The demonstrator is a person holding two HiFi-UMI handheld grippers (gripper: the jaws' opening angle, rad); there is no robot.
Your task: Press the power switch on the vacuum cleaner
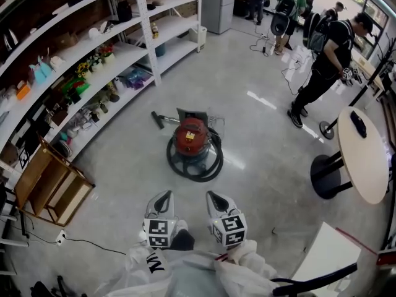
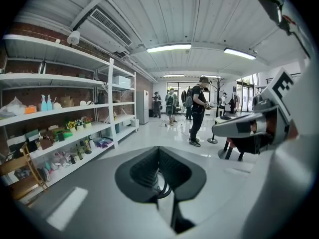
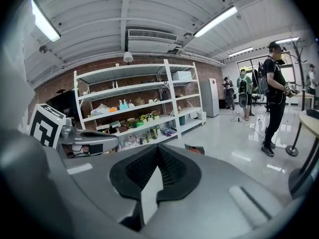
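- The vacuum cleaner (image 1: 189, 138), a red drum on a dark base, is seen standing on the grey floor (image 1: 260, 141) near the middle of the head view.
- A black hose (image 1: 213, 166) is coiled on the floor around its base, and a nozzle is laid out toward 10 o'clock of the drum.
- The left gripper (image 1: 162, 198) and the right gripper (image 1: 216, 198) are held side by side at the lower edge of the head view, both pointed toward 12 o'clock, where the vacuum cleaner stands well apart from them.
- In the left gripper view the jaws are seen pressed together, with nothing gripped between them.
- In the right gripper view the jaws are likewise closed on each other and empty; a sliver of the red drum is seen just over their tips.
- White shelving (image 1: 93, 54) loaded with small goods is ranged from 9 to 11 o'clock of the vacuum cleaner.
- A wooden frame (image 1: 49, 184) is leaned at the foot of the shelving, at 8 o'clock.
- A round desk (image 1: 365, 166) on a black pedestal is placed at 3 o'clock.
- A person in black (image 1: 328, 60) is seen standing at 2 o'clock, with further people behind.
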